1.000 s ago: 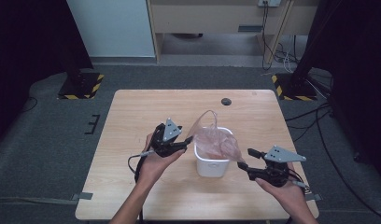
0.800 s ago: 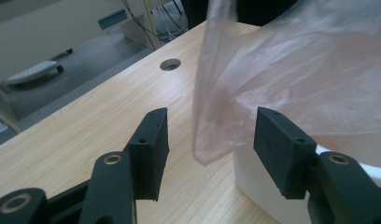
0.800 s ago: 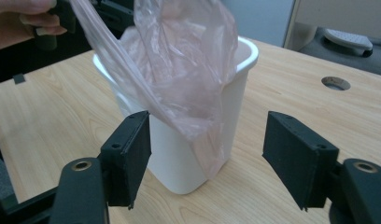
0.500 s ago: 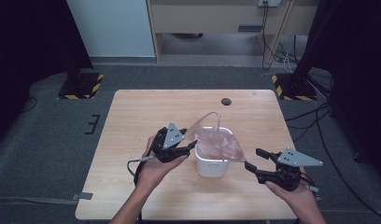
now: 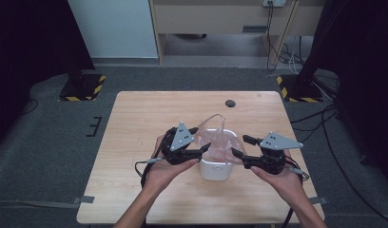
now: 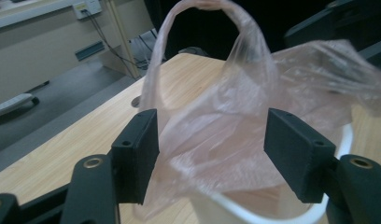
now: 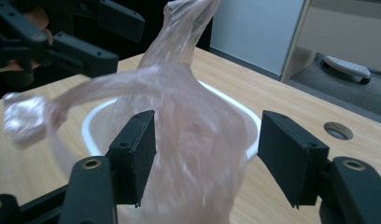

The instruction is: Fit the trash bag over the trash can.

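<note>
**Two open grippers flank a pink bag in a white tub**

A thin, translucent pink plastic bag sits in a small white plastic tub near the middle of the wooden table. The left gripper is just to one side of the tub and the right gripper is just to the other, their tips pointing inward at the bag from opposite sides.

In the left gripper view the jaws stand apart, and they have just been opening. The bag's film bulges up between them, close to the left-hand pad, but neither pad presses on it. One bag handle loops up above and beyond the jaws, and the tub's rim runs just ahead of the jaws, low between them.

In the right gripper view the jaws also stand apart with nothing clamped. The bag rises between the pads, brushing close to the left-hand one, and its motion-blurred edge trails off to the left of the jaws. The tub's rim curves just beyond the pads. Farther ahead, up and to the left, the left gripper faces back across the tub.

A small dark round hole lies in the tabletop well beyond both grippers.
</note>
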Motion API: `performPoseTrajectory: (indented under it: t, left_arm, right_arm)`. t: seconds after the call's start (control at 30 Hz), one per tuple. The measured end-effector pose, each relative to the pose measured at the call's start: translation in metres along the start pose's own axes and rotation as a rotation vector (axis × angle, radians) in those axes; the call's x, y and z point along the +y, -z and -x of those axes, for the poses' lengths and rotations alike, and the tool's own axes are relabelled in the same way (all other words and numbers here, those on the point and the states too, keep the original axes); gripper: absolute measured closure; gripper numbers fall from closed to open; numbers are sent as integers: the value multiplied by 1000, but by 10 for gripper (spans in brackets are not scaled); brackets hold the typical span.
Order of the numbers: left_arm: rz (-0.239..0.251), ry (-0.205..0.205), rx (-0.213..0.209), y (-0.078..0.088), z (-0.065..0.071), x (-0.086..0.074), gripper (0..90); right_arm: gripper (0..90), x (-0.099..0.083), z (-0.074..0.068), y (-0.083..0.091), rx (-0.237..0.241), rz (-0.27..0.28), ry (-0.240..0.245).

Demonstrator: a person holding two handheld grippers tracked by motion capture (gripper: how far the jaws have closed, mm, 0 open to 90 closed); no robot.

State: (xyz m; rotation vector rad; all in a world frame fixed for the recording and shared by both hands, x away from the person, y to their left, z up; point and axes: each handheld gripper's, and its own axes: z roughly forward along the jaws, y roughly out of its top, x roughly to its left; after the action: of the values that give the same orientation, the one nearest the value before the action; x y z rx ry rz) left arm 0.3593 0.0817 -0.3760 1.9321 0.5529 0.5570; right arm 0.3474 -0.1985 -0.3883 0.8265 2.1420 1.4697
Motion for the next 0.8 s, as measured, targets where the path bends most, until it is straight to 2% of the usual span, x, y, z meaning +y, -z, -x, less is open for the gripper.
performPoseTrajectory:
  t: [0.17, 0.33, 0.5, 0.7, 0.77, 0.8]
  left_arm:
    - [3, -16, -22, -8, 5, 4, 324]
    - [3, -33, -36, -16, 9, 8, 312]
    - [1, -38, -45, -22, 10, 10, 304]
    - [0, -36, -58, -26, 10, 11, 324]
    - [-3, -41, -67, -27, 10, 11, 364]
    - [-11, -50, -70, -28, 11, 11, 412]
  right_arm:
    - [435, 9, 1, -12, 2, 7, 21]
    - [689, 14, 1, -24, 32, -22, 33]
    - [871, 13, -2, -29, 49, -31, 9]
    - [900, 14, -5, -30, 83, -22, -30]
    - [900, 15, -7, -30, 93, -15, -48]
    - [900, 15, -7, -30, 99, -12, -51]
